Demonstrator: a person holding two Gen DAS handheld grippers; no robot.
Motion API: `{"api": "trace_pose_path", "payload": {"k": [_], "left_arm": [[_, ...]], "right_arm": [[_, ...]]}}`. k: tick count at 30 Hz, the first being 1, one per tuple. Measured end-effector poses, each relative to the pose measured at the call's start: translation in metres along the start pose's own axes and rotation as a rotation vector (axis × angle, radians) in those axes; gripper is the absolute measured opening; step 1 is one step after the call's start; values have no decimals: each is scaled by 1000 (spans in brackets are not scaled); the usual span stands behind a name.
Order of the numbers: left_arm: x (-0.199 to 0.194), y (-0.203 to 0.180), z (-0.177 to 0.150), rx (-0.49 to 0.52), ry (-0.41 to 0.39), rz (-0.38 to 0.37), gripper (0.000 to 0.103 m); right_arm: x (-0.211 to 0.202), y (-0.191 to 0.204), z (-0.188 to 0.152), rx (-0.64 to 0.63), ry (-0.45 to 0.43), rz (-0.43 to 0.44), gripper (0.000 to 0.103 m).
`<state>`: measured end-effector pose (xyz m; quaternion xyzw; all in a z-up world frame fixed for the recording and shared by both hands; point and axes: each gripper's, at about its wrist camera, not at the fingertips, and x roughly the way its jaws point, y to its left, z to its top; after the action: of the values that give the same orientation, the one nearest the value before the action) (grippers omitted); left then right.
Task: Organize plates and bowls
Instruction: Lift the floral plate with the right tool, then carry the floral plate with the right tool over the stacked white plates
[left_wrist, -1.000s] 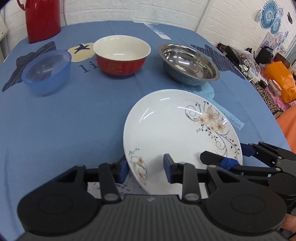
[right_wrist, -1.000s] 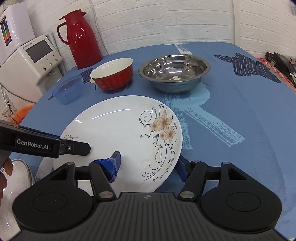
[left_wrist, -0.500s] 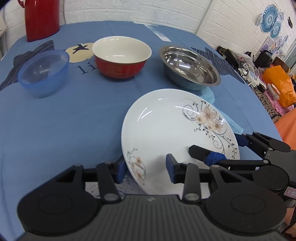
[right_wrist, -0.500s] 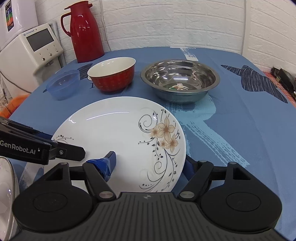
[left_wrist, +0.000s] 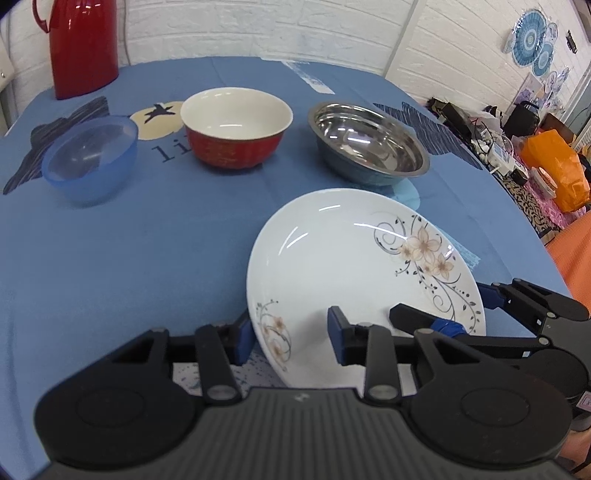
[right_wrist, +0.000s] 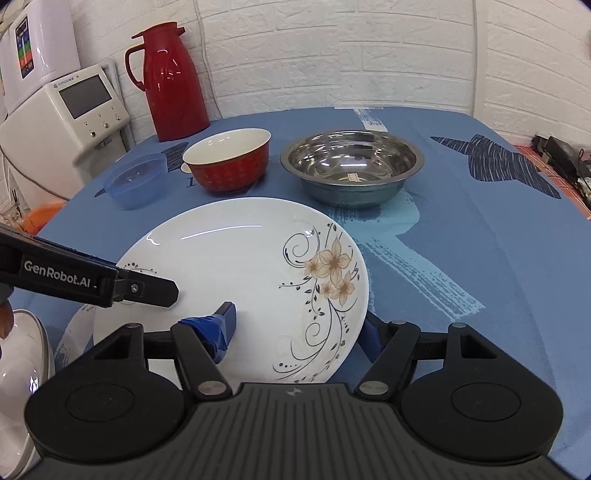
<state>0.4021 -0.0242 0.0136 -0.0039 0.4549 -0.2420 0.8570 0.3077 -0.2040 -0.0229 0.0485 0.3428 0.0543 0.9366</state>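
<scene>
Both tongs, left (left_wrist: 290, 334) and right (right_wrist: 299, 326), straddle the plate (left_wrist: 343, 266) rim, not clamped; three bowls wait unstacked.

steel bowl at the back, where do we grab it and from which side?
Judging by shape: pinch the steel bowl at its thin flared rim, one finger inside, one outside. Come from the near right side with the right gripper; the red bowl stands close on its left, and the plate lies in front.

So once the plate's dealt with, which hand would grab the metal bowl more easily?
Probably the right gripper: the metal bowl sits straight ahead of it. From the left gripper it lies off to the right, beyond the plate. Both straddle the plate's rim, open.
</scene>
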Motion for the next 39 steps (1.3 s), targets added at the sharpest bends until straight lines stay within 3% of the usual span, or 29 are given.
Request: {"api": "trace_pose_path", "payload": {"k": [8,17,28,36,39], "left_arm": [[-36,-18,-5,16,-36,1,33],[-112,5,-48,-64,-92,42,33],[-166,62,-144,-145,-118,181,33],[-170,82,-171,-146,-144,227,34],[-165,91,-175,-174,-131,202,36]], "right_arm": [[-38,5,3,5,-41,-7,57],[-87,59,0,-82,-111,60,57],[-79,142,-42,-124,-36,215,57],[-72,170,-62,-161,-10,225,58],[-70,169,-65,-146,4,242,58]]}}
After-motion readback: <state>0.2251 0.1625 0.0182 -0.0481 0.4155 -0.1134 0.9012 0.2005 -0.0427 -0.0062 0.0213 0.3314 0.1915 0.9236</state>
